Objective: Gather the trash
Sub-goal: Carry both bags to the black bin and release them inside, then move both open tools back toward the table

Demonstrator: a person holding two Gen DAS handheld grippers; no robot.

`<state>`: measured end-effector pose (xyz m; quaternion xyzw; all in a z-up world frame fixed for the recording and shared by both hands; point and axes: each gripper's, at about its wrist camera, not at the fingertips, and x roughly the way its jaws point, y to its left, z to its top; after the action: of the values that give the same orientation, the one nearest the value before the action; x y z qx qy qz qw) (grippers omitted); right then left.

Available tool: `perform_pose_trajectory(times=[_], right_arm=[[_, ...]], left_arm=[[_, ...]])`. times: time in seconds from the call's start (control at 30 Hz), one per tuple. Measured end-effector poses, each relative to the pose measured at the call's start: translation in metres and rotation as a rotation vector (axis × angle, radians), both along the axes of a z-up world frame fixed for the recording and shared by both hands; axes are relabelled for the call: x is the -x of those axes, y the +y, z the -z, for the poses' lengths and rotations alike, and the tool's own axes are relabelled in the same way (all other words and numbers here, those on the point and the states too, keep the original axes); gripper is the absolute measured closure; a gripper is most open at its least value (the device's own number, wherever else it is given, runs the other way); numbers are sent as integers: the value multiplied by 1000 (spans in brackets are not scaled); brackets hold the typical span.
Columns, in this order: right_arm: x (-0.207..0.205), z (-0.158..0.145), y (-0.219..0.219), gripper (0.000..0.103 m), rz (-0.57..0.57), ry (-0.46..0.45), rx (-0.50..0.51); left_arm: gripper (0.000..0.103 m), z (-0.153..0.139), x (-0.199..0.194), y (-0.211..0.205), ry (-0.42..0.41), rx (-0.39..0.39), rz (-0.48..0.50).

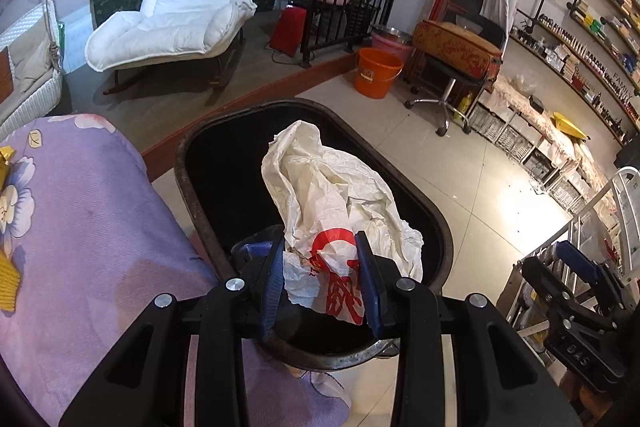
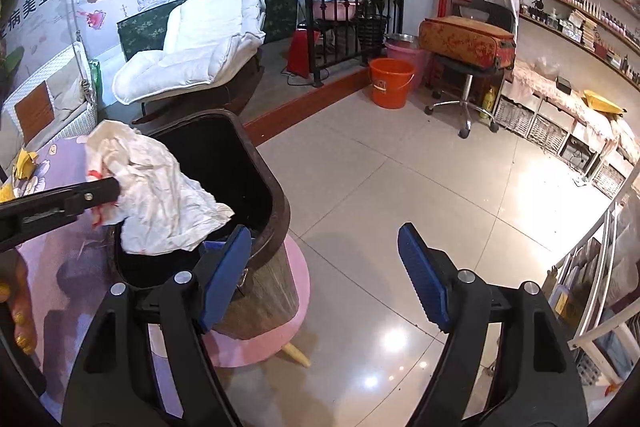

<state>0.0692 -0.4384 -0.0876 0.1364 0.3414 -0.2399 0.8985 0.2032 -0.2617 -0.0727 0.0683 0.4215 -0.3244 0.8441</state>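
My left gripper [image 1: 322,279] is shut on a crumpled white plastic bag with red print [image 1: 336,203] and holds it over the open mouth of a dark oval trash bin [image 1: 192,187]. In the right wrist view the bag [image 2: 160,195] hangs from the left gripper's fingers [image 2: 92,193] above the bin [image 2: 276,211]. My right gripper [image 2: 324,271] is open and empty, just right of the bin, with its left pad by the bin's rim. It shows at the right edge of the left wrist view [image 1: 576,267].
The bin stands on a pink round stool [image 2: 296,307] beside a bed with a purple floral cover [image 1: 80,227]. Yellow scraps [image 2: 24,163] lie on the cover. An orange bucket [image 1: 376,71], a wheeled stool [image 1: 452,75] and low shelves [image 1: 540,147] stand on the tiled floor.
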Motion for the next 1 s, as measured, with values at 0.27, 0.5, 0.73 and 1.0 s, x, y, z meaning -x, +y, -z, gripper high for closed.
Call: perform_pose_trajectory(times=[0.27, 0.5, 0.73, 1.0], right_arm=[[-2, 6, 3, 27, -10, 8, -32], [-3, 13, 8, 24, -44, 15, -75], [-15, 12, 27, 24, -160, -13, -133], [-36, 6, 83, 24, -375, -19, -156]], left_arm=[[34, 9, -10, -12, 28, -31, -4], [24, -5, 2, 4, -22, -7, -29], [20, -28, 33, 43, -129, -1, -67], [15, -42, 54, 104, -170, 11, -175]])
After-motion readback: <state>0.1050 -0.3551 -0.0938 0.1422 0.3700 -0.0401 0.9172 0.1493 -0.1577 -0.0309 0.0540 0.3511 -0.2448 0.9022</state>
